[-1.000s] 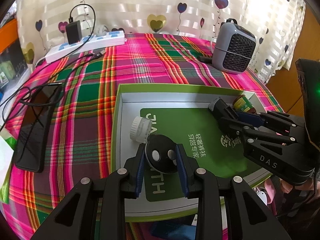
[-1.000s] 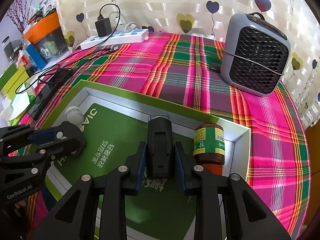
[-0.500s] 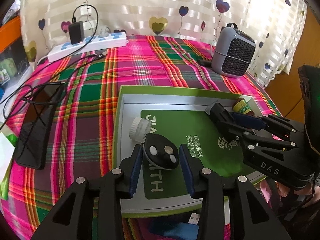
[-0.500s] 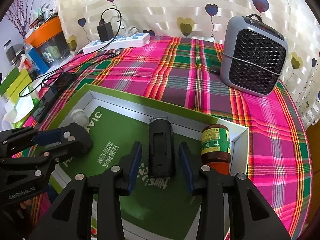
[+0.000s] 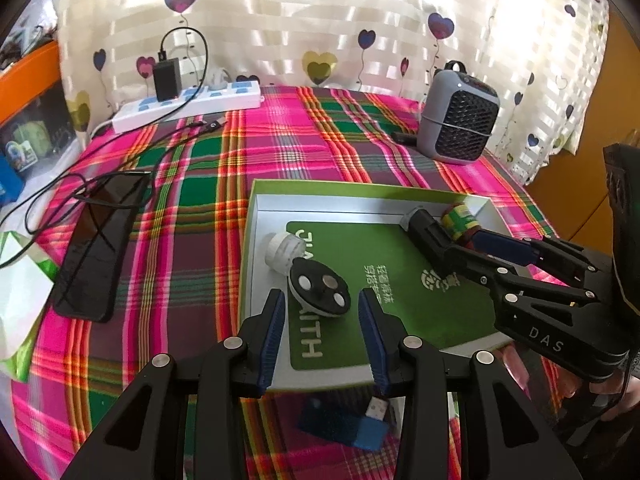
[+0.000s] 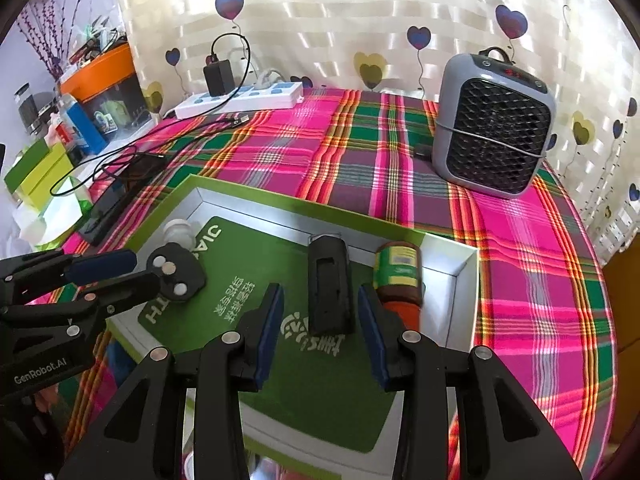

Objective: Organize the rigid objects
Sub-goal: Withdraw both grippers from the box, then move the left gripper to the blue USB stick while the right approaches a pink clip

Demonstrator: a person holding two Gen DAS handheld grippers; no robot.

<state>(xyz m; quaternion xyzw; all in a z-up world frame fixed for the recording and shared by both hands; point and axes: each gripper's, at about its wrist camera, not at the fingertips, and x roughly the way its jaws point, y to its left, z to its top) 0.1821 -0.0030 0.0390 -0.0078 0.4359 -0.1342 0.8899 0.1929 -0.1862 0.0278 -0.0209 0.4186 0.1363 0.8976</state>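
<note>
My left gripper (image 5: 322, 308) gapes wide, the black disc (image 5: 319, 289) loose between its fingers; my right gripper (image 6: 320, 310) likewise straddles the black case (image 6: 330, 285).

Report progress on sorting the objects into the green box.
Done: four items lie in the green box: white bottle, round black disc, black rectangular device and brown bottle. In hand: nothing; the left gripper and right gripper are open, fingers clear of the disc and device. Left: a blue item lies outside the box's near edge.
</note>
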